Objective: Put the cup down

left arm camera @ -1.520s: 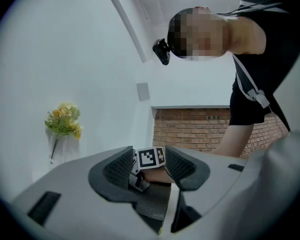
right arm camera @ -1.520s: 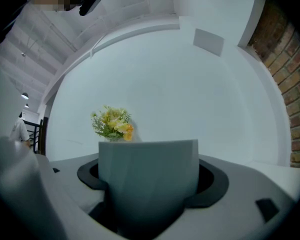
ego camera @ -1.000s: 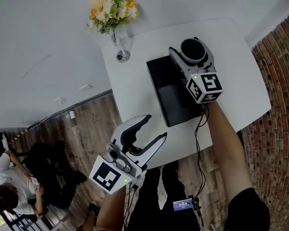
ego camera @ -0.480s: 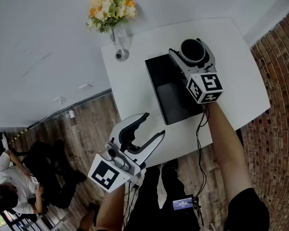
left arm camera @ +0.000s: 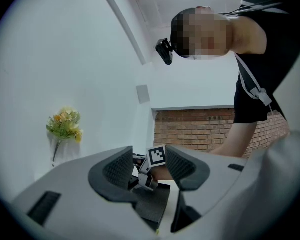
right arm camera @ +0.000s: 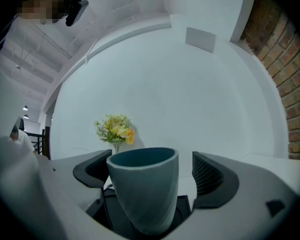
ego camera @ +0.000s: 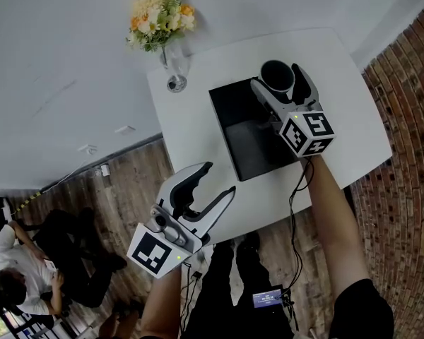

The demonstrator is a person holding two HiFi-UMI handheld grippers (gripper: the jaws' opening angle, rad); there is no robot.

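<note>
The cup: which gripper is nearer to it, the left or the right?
Right. The cup is between the jaws of the right gripper, which have just been opening. The left gripper hovers apart, at the edge of the table.

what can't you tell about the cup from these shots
Base of the cup: right gripper view, hidden by the right gripper, whose jaws have just been opening with it between them.
The cup, left gripper view: out of sight behind the right gripper.
Vase, right gripper view: mostly behind the cup.

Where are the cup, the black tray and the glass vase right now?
cup (right arm camera: 142,194): right gripper view, its outer wall.
black tray (ego camera: 233,115): head view, its bare floor.
glass vase (ego camera: 175,82): head view, its base.
</note>
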